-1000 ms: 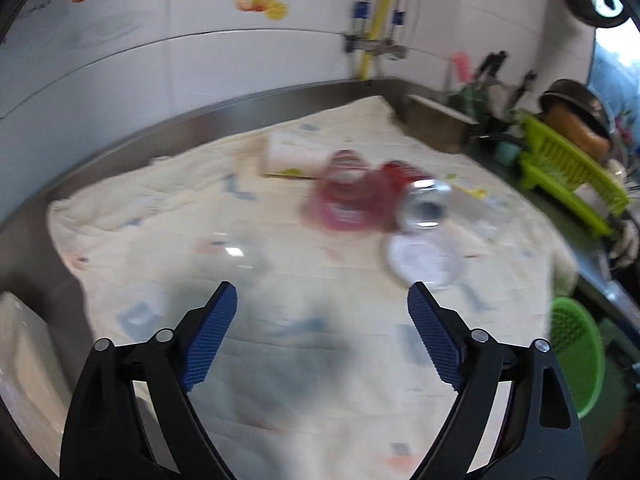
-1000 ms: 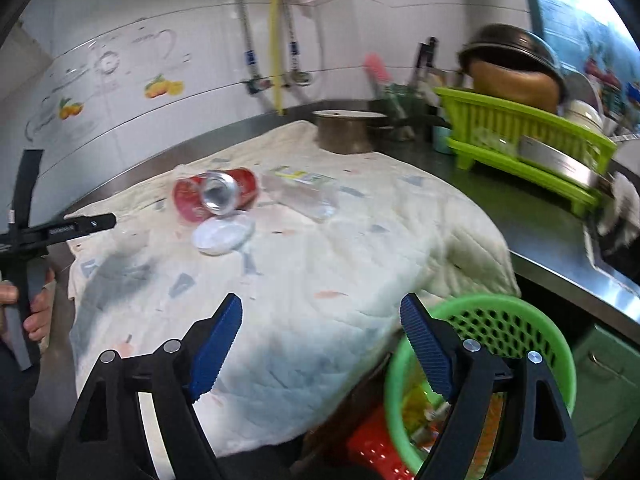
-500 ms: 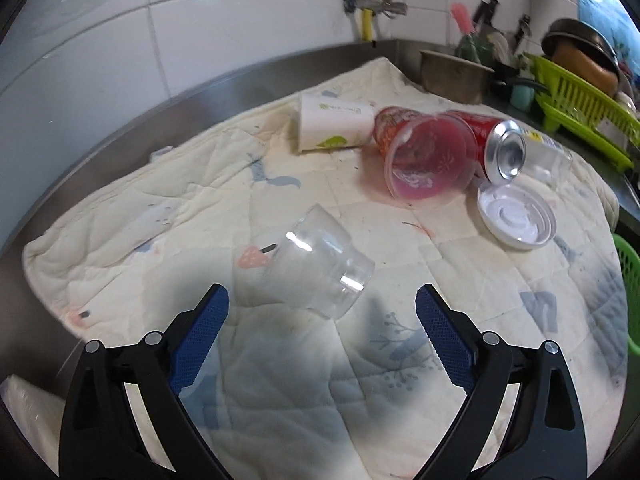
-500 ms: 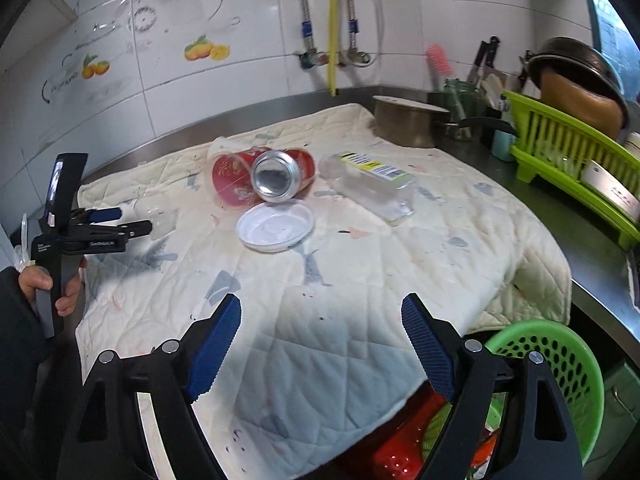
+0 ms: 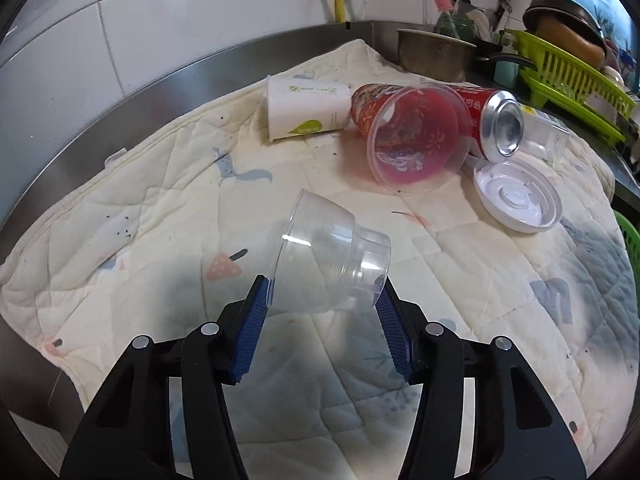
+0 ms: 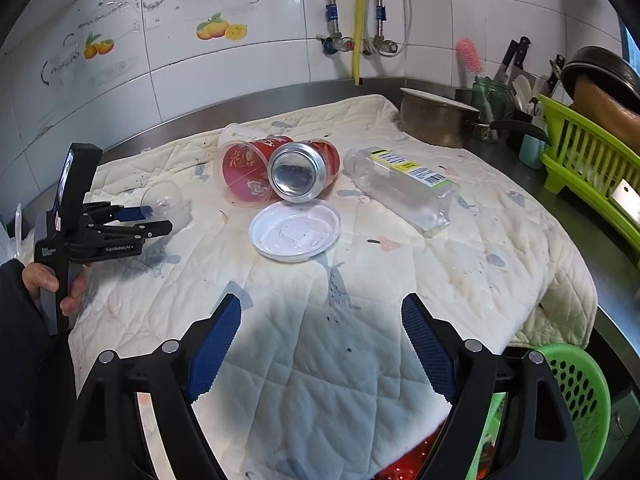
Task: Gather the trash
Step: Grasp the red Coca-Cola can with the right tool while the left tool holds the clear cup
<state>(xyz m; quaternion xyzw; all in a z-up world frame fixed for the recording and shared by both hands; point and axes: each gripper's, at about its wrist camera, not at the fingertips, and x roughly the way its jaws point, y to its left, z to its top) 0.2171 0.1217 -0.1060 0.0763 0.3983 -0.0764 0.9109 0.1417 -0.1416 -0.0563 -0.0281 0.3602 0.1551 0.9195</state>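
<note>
1. Six pieces of trash lie on a quilted cream cloth (image 6: 460, 280) spread over a steel kitchen bench (image 5: 168, 84): one clear plastic cup (image 5: 332, 260), one white paper cup (image 5: 306, 110), one red-printed plastic cup (image 5: 412, 140), one red drink can (image 5: 496, 124), one white round lid (image 5: 518, 196) and one clear plastic bottle (image 6: 400, 188).
2. The left gripper (image 5: 322, 308) is closing its jaws around the clear plastic cup, which lies on its side near the cloth's left edge; both blue pads meet the cup's sides.
3. The right gripper (image 6: 320, 344) hangs wide open over the cloth's front edge with nothing between its jaws.
4. The paper cup, red cup and can lie tipped over and bunched together toward the bench's back edge; the lid sits just in front of the can, and the bottle just to their right.
5. A metal pot (image 6: 436, 120) stands at the bench's back right corner, with a green dish rack (image 6: 588, 164) along the right edge.
6. A green perforated basket (image 6: 580, 396) sits below the bench's front right corner.
7. Bare cloth lies open between the right gripper and the lid.
</note>
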